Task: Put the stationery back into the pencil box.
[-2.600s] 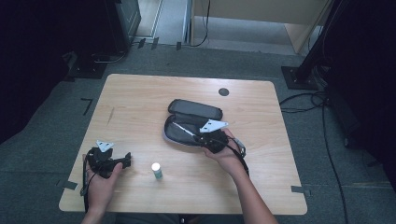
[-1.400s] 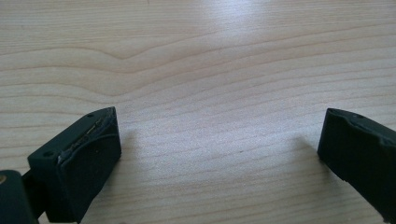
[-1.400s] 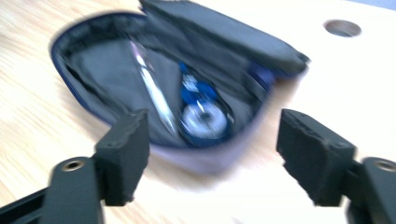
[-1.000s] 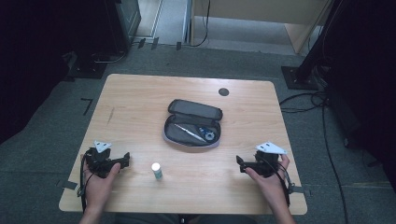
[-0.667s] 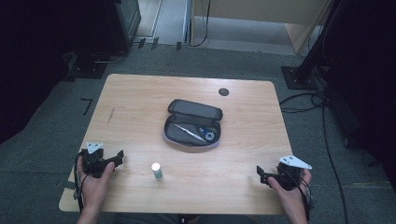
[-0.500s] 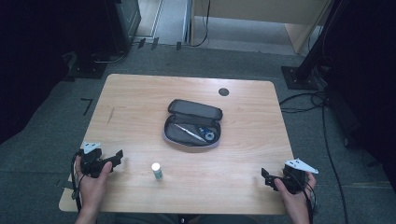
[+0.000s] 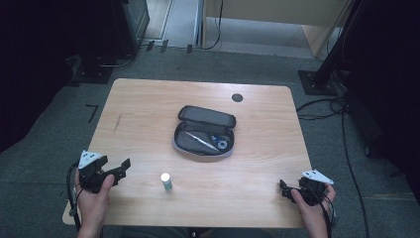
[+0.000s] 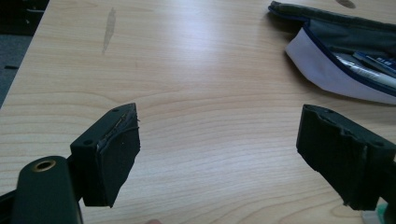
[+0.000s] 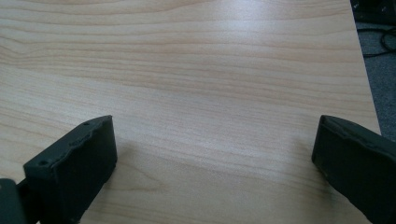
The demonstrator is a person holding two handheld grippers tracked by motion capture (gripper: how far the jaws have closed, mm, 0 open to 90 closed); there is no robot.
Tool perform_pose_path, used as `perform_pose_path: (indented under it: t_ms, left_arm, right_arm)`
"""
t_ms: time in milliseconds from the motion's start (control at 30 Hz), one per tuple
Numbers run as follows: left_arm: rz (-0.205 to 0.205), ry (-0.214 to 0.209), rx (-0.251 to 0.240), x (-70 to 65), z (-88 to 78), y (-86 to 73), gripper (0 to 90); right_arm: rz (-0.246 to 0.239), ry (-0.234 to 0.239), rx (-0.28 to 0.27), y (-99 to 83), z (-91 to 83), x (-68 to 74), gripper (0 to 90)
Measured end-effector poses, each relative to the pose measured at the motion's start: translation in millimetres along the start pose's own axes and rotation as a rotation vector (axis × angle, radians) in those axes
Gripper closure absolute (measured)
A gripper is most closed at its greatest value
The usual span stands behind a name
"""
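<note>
Right claw (image 7: pixel 286 190), jaws apart and empty, withdrawn from pencil case (image 7: pixel 204 131) to surface (image 7: pixel 148 99) 5 o'clock corner; left claw (image 7: pixel 121 167), narrowed slightly, empty, at 8 o'clock; case central, open, long axis 10-to-4 o'clock.

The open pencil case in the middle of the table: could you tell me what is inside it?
Inside the pencil case lie a silver pen and a small round blue-and-white item, too small to identify. Anything beneath them or under the raised lid is hidden.
</note>
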State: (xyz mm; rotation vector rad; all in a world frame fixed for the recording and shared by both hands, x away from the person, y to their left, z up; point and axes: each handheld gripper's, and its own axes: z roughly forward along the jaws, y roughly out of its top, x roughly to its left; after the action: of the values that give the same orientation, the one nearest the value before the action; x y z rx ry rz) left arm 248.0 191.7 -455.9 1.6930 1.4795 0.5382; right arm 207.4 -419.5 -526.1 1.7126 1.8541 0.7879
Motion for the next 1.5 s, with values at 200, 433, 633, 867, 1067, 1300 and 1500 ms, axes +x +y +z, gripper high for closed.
perform_pose_path:
  t_ms: [200, 433, 633, 867, 1067, 1300, 1500]
  left_arm:
    - [0.03, -0.036, -0.012, -15.1, -6.9, 1.4, 13.8]
    - [0.07, -0.069, -0.043, -34.1, -16.7, 1.6, 14.5]
    - [0.089, -0.148, -0.059, -43.4, -25.2, 2.5, 22.0]
    - [0.117, -0.289, -0.04, -60.1, -28.4, 1.9, 24.4]
    - [0.16, -0.343, -0.011, -72.0, -24.9, -2.5, 30.8]
    - [0.214, -0.378, 0.023, -85.8, -18.3, -9.1, 34.0]
    - [0.248, -0.369, 0.047, -93.9, -12.0, -15.1, 36.7]
  right_arm:
    - [-0.005, 0.005, 0.001, 0.9, 1.3, -0.2, 0.0]
    - [-0.007, 0.006, 0.003, 1.3, 1.5, -0.4, 0.0]
    - [-0.009, 0.008, 0.002, 1.6, 1.9, -0.6, 0.0]
    - [-0.009, 0.008, 0.001, 1.8, 2.1, -0.6, 0.0]
    - [-0.008, 0.008, 0.002, 1.8, 2.1, -0.5, 0.0]
    - [-0.009, 0.009, 0.002, 1.9, 2.2, -0.5, 0.0]
    - [-0.009, 0.009, 0.002, 2.0, 2.2, -0.6, 0.0]
